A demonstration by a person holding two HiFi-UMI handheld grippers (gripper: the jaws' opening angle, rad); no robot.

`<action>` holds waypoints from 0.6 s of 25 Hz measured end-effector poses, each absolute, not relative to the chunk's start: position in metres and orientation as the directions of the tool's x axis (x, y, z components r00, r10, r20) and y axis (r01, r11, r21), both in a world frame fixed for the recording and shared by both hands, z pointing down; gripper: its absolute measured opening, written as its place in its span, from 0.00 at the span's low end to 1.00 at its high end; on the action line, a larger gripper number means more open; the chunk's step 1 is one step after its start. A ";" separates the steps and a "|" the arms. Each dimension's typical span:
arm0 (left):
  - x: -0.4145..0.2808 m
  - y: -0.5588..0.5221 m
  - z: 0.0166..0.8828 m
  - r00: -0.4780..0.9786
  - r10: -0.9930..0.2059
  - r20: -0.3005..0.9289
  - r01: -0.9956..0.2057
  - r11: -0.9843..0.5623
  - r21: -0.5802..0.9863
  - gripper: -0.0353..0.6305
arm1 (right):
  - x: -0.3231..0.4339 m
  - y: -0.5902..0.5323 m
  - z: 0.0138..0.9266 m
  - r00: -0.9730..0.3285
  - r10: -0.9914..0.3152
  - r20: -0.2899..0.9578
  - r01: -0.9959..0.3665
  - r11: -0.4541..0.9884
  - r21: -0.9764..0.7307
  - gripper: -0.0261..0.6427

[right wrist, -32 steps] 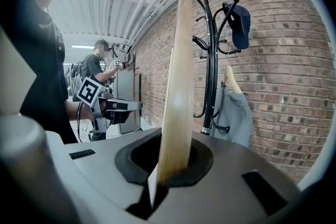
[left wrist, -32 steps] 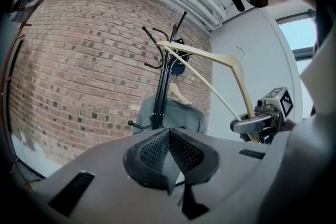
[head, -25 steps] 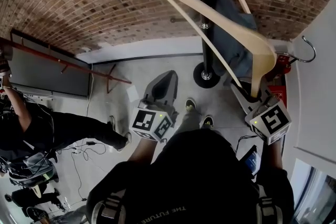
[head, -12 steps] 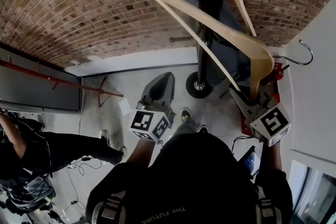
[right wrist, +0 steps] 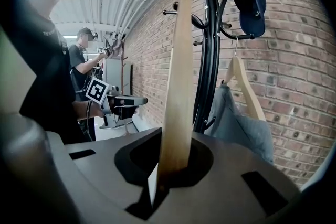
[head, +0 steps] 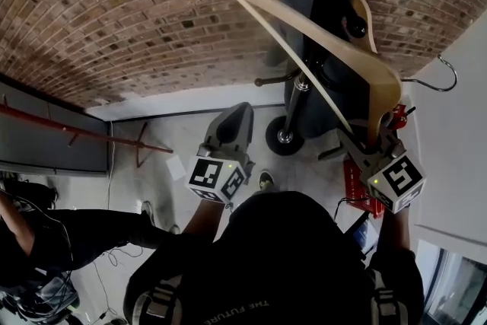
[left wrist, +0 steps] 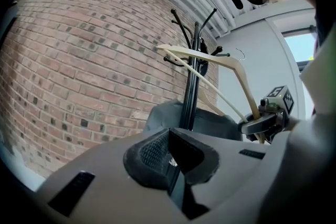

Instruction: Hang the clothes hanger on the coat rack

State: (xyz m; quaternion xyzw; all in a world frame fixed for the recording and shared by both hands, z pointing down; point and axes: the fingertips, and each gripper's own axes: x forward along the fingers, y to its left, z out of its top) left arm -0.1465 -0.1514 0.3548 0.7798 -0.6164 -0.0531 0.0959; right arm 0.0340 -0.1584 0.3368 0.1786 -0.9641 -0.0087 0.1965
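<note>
A pale wooden clothes hanger (head: 327, 49) slants up to the left in front of the black coat rack (head: 329, 7). Its metal hook (head: 440, 77) sticks out to the right. My right gripper (head: 370, 142) is shut on the hanger's lower right end. In the right gripper view the wood (right wrist: 178, 76) rises straight out of the jaws, beside the rack's pole (right wrist: 210, 60). My left gripper (head: 242, 112) is shut and holds nothing, left of the rack's base (head: 280, 137). In the left gripper view the hanger (left wrist: 210, 57) crosses the rack (left wrist: 190, 81) ahead of the shut jaws.
A second wooden hanger with a grey garment (right wrist: 244, 118) hangs on the rack, and a dark cap (right wrist: 252, 2) sits on an upper hook. A brick wall (head: 129, 19) stands behind. Another person (right wrist: 81, 71) stands far off. A white panel (head: 456, 148) is at the right.
Both grippers and the hanger have come closer to the coat rack. The rack's upper hooks now show at the top of the head view and its base sits nearer.
</note>
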 end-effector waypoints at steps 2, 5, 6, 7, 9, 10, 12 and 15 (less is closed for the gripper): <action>-0.154 -0.157 0.356 0.236 -0.971 0.036 -0.950 -0.223 0.218 0.08 | 0.029 -0.164 0.337 -0.856 -0.346 0.384 -0.342 0.936 0.081 0.08; -0.165 -0.165 0.358 0.246 -0.968 0.038 -0.947 -0.232 0.220 0.08 | 0.022 -0.173 0.337 -0.851 -0.352 0.389 -0.352 0.933 0.073 0.08; -0.169 -0.167 0.358 0.251 -0.967 0.037 -0.946 -0.237 0.221 0.08 | 0.020 -0.175 0.337 -0.849 -0.355 0.392 -0.357 0.931 0.070 0.08; -0.172 -0.169 0.359 0.256 -0.966 0.036 -0.944 -0.242 0.223 0.08 | 0.018 -0.177 0.336 -0.846 -0.356 0.398 -0.358 0.931 0.070 0.08; -0.178 -0.173 0.361 0.265 -0.964 0.036 -0.941 -0.250 0.229 0.08 | 0.016 -0.182 0.336 -0.838 -0.353 0.416 -0.353 0.932 0.080 0.08; -0.181 -0.175 0.362 0.269 -0.962 0.038 -0.939 -0.253 0.232 0.08 | 0.015 -0.184 0.337 -0.833 -0.349 0.429 -0.348 0.934 0.085 0.08; -0.184 -0.178 0.366 0.279 -0.959 0.042 -0.936 -0.262 0.237 0.08 | 0.013 -0.187 0.338 -0.823 -0.335 0.459 -0.332 0.939 0.091 0.08; -0.188 -0.182 0.375 0.299 -0.953 0.053 -0.929 -0.278 0.244 0.08 | 0.014 -0.191 0.340 -0.797 -0.335 0.503 -0.326 0.939 0.109 0.08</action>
